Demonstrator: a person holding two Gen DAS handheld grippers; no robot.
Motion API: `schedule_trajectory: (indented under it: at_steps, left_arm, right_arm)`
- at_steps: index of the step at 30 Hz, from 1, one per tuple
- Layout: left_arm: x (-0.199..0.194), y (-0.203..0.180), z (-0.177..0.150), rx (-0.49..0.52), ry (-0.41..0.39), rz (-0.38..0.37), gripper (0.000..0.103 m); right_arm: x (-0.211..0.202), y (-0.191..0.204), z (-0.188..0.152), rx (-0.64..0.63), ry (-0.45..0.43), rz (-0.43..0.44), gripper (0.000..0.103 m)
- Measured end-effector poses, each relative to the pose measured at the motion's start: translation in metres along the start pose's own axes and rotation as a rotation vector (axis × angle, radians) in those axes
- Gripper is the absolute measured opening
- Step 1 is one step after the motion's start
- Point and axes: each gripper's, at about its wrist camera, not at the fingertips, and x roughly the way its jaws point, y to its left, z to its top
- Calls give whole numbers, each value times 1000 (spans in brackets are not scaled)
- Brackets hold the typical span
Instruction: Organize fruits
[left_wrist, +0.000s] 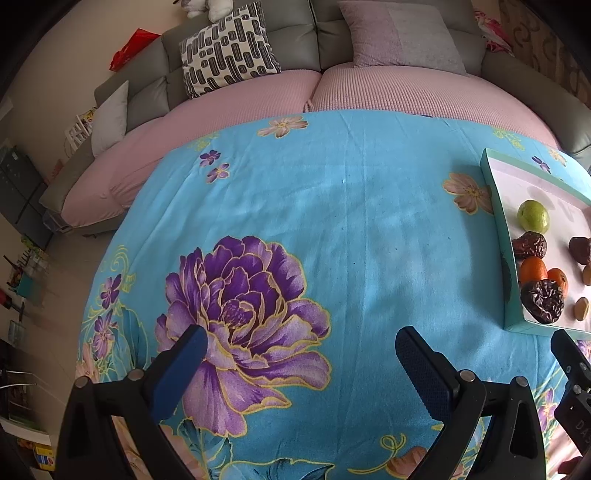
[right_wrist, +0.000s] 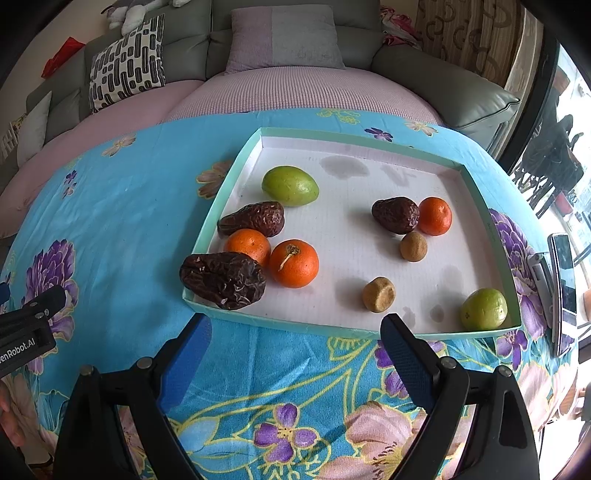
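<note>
On the left gripper (right_wrist: 26, 325), seen at the left edge of the right wrist view, white lettering reads "enRobot.AI", cut off at the frame edge; in the left wrist view the right gripper's (left_wrist: 572, 387) body at the lower right shows "DAS", also cut. Ahead of the right gripper's (right_wrist: 295, 354) fingers (right_wrist: 406, 358), just past their tips, lies a shallow teal tray (right_wrist: 229, 177) with a white floor, and all the fruit sits in it. Nearest the left fingertip is a wrinkled brown date (right_wrist: 223, 278) against the near wall, with two oranges (right_wrist: 293, 263) behind it, a second date (right_wrist: 255, 219) and a green fruit (right_wrist: 290, 185) farther back. Ahead of the right fingertip sit two small tan fruits (right_wrist: 378, 294), a third date (right_wrist: 396, 215) touching another orange (right_wrist: 435, 216), and a second green fruit (right_wrist: 483, 309) in the near right corner. Both pairs of fingers stand wide apart, holding nothing. The left gripper's (left_wrist: 299, 350) fingers (left_wrist: 184, 354) hover over bare flowered cloth (left_wrist: 351, 221) on the tabletop, the tray (left_wrist: 496, 206) well off to their right. A sofa (right_wrist: 424, 70) with cushions (right_wrist: 127, 64) stands beyond.
</note>
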Motion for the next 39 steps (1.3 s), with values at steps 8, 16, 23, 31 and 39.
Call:
schedule_trajectory:
  at_steps: [8,16,23,31,39]
  left_arm:
    - [0,0,0,-1,1,1,103]
    - [0,-2,0,7,2,-1,103]
    - [0,-2,-1,7,6,0,103]
    - [1,-2,-2,8,11,-1,103]
    - [1,-1,-2,11,16,-4,103]
  right_arm:
    - [1,0,0,0,3,-2,93]
    - [2,0,0,-1,5,-4,93]
    - [3,0,0,0,8,-5,93]
    - [3,-2,0,8,5,-8,93]
    - [2,-2,0,11,5,-9,93]
